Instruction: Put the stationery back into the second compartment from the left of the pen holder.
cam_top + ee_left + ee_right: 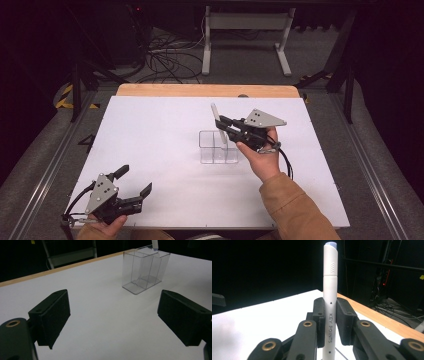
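Nearest us, left tongs (134,181) rest low at the near-left corner of the desk (150,130), jaws wide and empty; pads (56,315) are matte black with a fine foam-like grain. Ahead of them and to their right stands the holder (143,272), well apart.

Right tongs (223,125) are clamped on a pen (330,297), gripping its lower barrel between both pads. The pen stands near upright, slightly tilted, just above the holder (218,147); we cannot tell whether its hidden lower tip is already inside a compartment.

We judge the step in hand to be dropping the pen into the holder. To do it well: keep the barrel vertical, centre it over one compartment, lower clear of the thin dividers, then release.

Materials: pen is smooth white plastic, cylindrical, with a bluish slanted cap end, chevron marks and "KEY POINTS" printed along it. Holder is clear, rigid plastic, boxy, partitioned, likely light and easily nudged. Desk top is matte white with a wooden far edge.
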`<action>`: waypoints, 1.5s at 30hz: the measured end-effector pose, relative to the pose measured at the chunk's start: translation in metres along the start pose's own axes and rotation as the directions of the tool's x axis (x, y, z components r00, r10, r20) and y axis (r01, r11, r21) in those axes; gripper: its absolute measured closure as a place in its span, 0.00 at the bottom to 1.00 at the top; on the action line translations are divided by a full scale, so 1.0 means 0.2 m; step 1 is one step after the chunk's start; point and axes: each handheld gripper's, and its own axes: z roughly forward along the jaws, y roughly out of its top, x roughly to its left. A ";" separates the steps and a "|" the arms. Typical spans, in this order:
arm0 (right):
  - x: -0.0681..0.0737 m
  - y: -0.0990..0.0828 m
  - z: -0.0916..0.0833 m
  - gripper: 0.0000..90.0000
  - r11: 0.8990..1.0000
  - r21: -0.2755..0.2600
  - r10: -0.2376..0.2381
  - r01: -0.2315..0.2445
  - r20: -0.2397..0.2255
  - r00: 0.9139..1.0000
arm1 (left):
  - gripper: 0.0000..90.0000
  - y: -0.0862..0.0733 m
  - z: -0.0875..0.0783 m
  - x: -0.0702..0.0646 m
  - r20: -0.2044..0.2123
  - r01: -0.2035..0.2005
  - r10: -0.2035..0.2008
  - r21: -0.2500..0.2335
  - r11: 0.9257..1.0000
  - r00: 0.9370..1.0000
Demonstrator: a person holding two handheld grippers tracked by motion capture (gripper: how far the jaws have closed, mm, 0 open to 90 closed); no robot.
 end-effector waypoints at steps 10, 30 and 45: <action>-0.01 -0.06 0.04 0.87 0.999 0.034 0.033 -0.033 -0.002 0.999 | 0.13 0.00 0.00 0.00 0.000 -0.001 0.001 0.000 1.000 1.000; -0.02 -0.14 0.05 0.87 0.989 0.099 0.113 -0.114 0.014 0.993 | 0.13 0.00 0.00 0.00 0.003 -0.007 0.007 0.002 1.000 1.000; 0.00 -0.11 0.02 0.39 0.993 0.078 0.088 -0.093 0.067 0.994 | 0.13 0.00 0.00 0.00 0.001 -0.006 0.006 0.003 1.000 1.000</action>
